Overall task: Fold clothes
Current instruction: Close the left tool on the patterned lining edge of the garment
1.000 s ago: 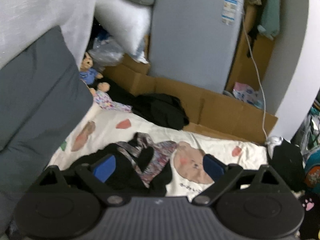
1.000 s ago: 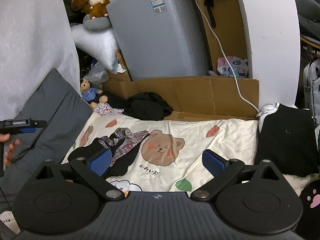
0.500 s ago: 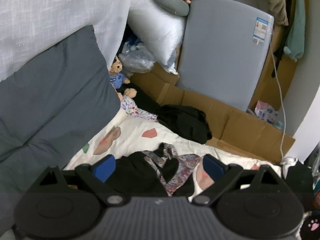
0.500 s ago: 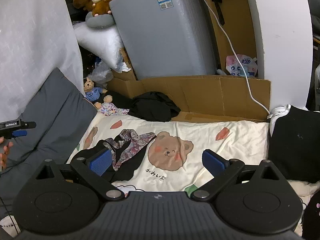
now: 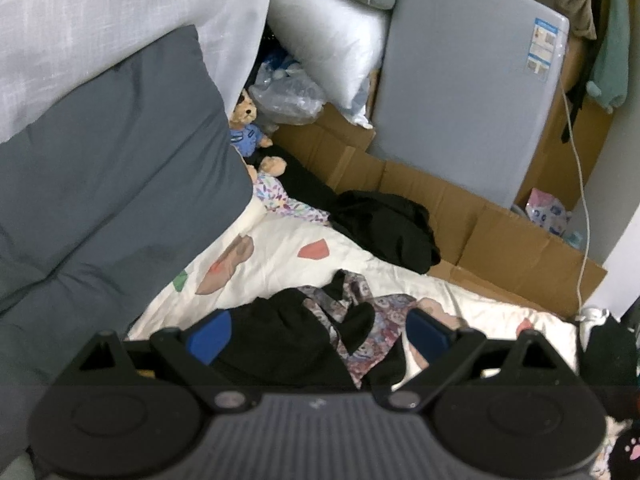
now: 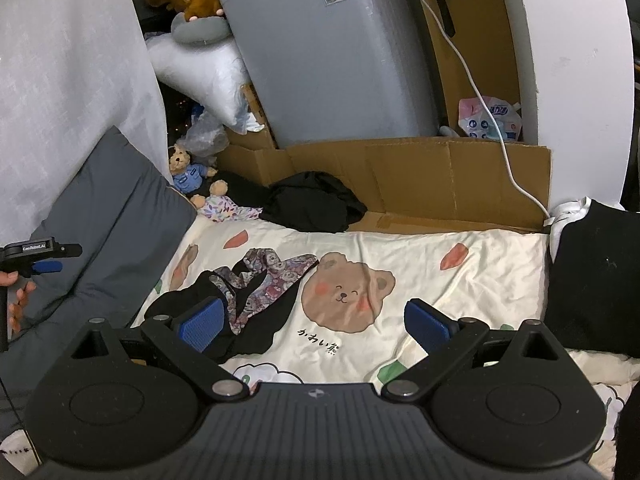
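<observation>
Both sets of jaws are spread wide, holding nothing: the left gripper [image 5: 316, 332] hovers over the crumpled black-and-patterned garment [image 6: 256, 288] on the bed [image 6: 460, 280], while the right gripper [image 6: 314, 320] hovers just beside it.

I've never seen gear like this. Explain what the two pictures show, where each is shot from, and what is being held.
No robot here: a person carries a hand-held gripper in each hand, each with a camera looking out along its blue-padded jaws. One picture comes from the left gripper, the other from the right gripper. Both have jaws wide open and hold nothing. Below them lies a cream bedspread with a bear print. On it sits a crumpled black and patterned garment, not yet folded. A second black garment lies at the far edge, by the cardboard.
</observation>
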Demonstrator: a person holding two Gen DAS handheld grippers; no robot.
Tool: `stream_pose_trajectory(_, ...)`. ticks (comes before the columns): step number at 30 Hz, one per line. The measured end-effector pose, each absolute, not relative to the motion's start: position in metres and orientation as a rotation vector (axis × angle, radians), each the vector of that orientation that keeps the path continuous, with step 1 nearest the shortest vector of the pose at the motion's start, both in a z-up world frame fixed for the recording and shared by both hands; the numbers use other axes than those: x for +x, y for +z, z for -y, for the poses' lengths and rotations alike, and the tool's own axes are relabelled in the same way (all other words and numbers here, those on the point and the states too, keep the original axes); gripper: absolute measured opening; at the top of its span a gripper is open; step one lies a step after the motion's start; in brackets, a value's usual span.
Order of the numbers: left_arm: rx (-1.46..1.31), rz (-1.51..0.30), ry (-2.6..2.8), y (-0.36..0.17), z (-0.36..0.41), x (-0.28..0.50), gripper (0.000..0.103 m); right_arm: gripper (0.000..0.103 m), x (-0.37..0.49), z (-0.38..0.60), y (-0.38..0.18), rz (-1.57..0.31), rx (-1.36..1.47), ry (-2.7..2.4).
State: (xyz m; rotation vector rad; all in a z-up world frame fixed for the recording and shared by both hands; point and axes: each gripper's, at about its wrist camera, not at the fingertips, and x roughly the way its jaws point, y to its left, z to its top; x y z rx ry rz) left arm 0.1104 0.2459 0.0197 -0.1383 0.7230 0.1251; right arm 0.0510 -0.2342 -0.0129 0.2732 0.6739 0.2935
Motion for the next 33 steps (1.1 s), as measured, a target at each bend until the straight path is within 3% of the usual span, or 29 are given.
stream_pose_trajectory(13, -0.187, -0.816, 0.134, -0.012, -0.269, 0.123, 0.087, 0.099, 0.065, 0.230, -0.033, -0.713, 0.291, 0.315)
stream_pose_trajectory(21, -0.141, -0.857, 0.138, -0.036, -0.274, 0.139, 0.087, 0.099, 0.080, 0.221, -0.051, -0.749, 0.299, 0.321)
stream_pose_trajectory(33, -0.335, -0.863, 0.257, -0.097, -0.335, 0.169, 0.088, 0.099, 0.109, 0.220, -0.068, -0.804, 0.267, 0.295)
